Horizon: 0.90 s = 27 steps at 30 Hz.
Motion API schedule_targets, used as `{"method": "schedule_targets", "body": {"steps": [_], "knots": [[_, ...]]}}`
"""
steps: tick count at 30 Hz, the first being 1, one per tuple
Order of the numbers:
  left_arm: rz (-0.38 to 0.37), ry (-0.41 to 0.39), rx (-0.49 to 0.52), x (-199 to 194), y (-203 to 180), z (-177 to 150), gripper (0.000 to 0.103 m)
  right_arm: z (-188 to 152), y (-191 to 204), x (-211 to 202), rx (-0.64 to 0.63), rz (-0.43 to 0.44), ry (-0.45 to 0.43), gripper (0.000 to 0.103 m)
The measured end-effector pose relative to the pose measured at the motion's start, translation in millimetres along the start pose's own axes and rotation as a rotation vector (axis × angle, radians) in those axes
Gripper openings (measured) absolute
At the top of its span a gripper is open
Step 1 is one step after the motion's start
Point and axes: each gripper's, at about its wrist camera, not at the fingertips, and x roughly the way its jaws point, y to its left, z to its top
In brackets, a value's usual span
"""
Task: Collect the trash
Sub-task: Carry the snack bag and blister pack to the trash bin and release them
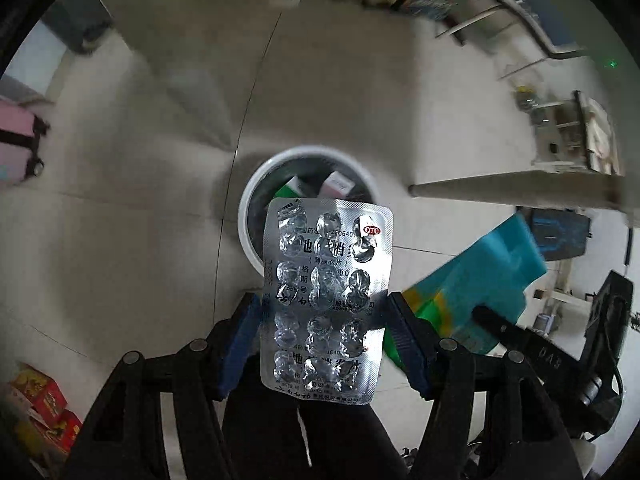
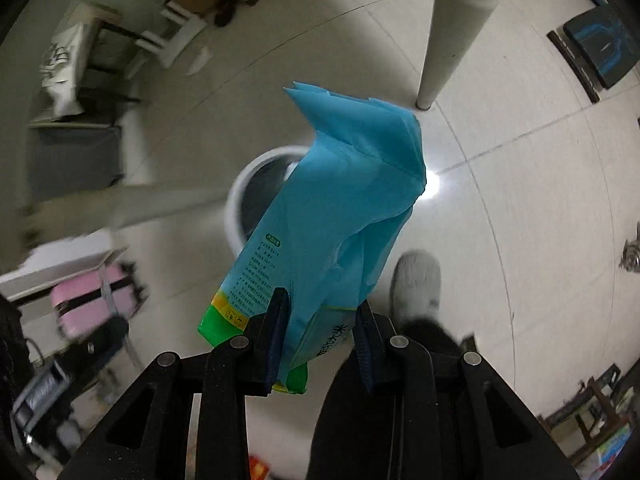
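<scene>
My left gripper [image 1: 324,316] is shut on a silver, emptied pill blister sheet [image 1: 326,280], gripped by its two long edges and held upright above a white round trash bin [image 1: 256,184] on the floor. Small boxes [image 1: 336,185] lie inside the bin. My right gripper [image 2: 320,320] is shut on a crumpled blue plastic package [image 2: 340,200] with a green and yellow end, hanging over the same bin [image 2: 240,188]. That blue package [image 1: 480,280] and the right gripper's black body show at the right of the left wrist view.
Pale tiled floor all round the bin. A white table leg [image 2: 452,40] stands just behind it. A pink suitcase [image 2: 92,304] is at the left, red boxes [image 1: 36,408] at lower left. A person's grey slipper [image 2: 416,280] and dark trouser leg are close to the bin.
</scene>
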Motion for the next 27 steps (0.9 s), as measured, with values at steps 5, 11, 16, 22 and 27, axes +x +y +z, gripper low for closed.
{"method": "schedule_targets", "body": {"steps": [5,11,16,22,27], "knots": [[-0.033,0.06,0.0,87.7,11.1,40.8,0.063,38.5,5.8,87.2,-0.037,-0.034,-0.071,0.033],[-0.003,0.049,0.012,116.7,14.8,58.9,0.101,42.7,2.1,164.4,-0.104,-0.007,-0.004,0.046],[0.081,-0.035,0.024,98.3,14.0,49.3,0.101,29.6,-12.5,160.7,-0.163,-0.006,0.003,0.096],[0.22,-0.111,0.083,72.9,15.3,20.3,0.101,25.5,18.8,138.6,-0.34,-0.143,-0.04,0.102],[0.234,-0.105,0.082,46.8,12.5,-2.4,0.101,24.0,35.0,112.2,-0.415,-0.212,-0.057,0.102]]}}
